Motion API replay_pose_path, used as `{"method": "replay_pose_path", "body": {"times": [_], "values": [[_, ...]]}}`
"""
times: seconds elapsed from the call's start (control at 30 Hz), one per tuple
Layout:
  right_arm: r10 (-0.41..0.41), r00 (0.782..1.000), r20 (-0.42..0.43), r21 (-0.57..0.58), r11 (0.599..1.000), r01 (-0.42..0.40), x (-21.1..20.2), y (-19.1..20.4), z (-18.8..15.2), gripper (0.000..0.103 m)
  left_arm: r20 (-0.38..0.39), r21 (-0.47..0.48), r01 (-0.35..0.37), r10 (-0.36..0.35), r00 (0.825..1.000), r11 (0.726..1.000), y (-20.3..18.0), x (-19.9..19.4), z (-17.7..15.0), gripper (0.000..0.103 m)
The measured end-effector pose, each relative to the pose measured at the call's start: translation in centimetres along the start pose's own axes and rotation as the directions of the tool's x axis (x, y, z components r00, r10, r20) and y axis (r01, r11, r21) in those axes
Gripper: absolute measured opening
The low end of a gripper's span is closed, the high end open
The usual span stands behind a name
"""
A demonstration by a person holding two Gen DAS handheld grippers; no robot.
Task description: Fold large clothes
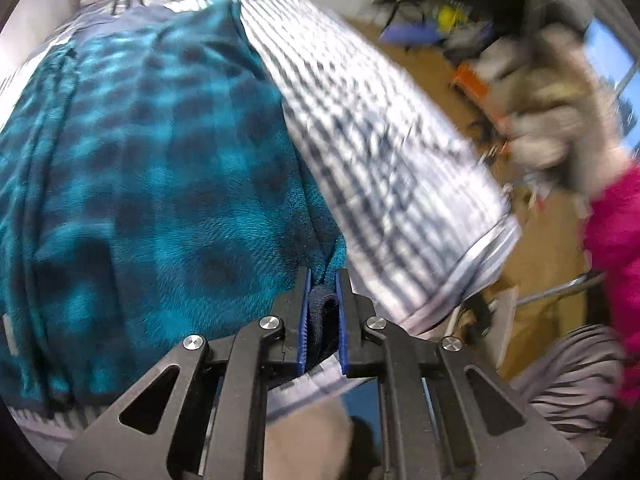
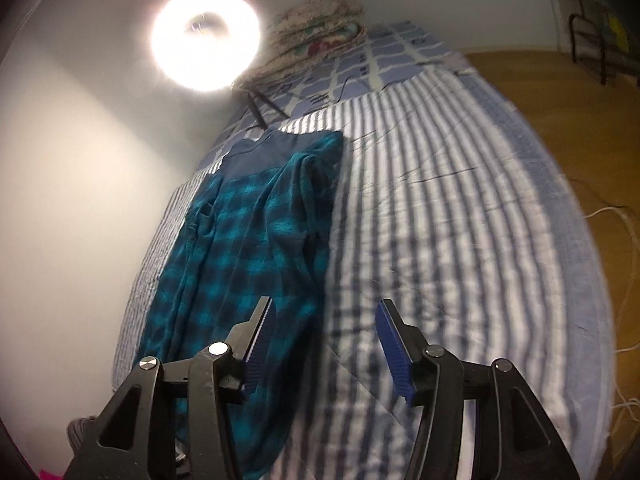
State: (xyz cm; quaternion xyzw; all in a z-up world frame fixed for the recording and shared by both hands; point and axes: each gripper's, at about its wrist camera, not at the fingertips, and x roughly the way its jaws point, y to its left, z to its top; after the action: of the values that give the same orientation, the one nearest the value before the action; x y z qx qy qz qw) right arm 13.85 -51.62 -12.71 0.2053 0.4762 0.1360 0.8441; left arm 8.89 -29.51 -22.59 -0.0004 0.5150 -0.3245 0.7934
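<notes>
the teal checked fleece garment lies long on the striped bed cover. the left tool is clenched on a dark hem of the garment at its near edge. the right tool is released, hanging over the garment's edge and the cover.

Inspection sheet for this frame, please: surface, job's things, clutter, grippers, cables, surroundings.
Surface: bed with striped cover, partly blurred.
Job's things: teal checked fleece garment laid lengthwise along the wall side.
Clutter: folded blanket pile at the bed's far end; pink fabric and a blurred heap beside the bed.
Grippers: left gripper shut on the garment's edge; right gripper open, nothing between its fingers.
Cables: white cord on the floor.
Surroundings: ring light, white wall, wooden floor.
</notes>
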Motion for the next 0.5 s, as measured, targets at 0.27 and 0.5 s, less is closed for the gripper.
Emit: {"method": "replay_pose_path", "body": {"times": [0.27,0.5], "values": [[0.044,0.998,-0.044,0.062,0.997,-0.041,9.2,0.2,4.6,0.066,0.06,-0.08,0.091,-0.086,0.994,0.993,2.3,-3.1,0.3,0.009],[0.062,0.997,-0.048,0.15,0.987,-0.054,16.2,-0.6,8.1,0.068,0.053,-0.104,0.133,-0.128,0.99,0.986,3.4,-2.6,-0.1,0.009]]}}
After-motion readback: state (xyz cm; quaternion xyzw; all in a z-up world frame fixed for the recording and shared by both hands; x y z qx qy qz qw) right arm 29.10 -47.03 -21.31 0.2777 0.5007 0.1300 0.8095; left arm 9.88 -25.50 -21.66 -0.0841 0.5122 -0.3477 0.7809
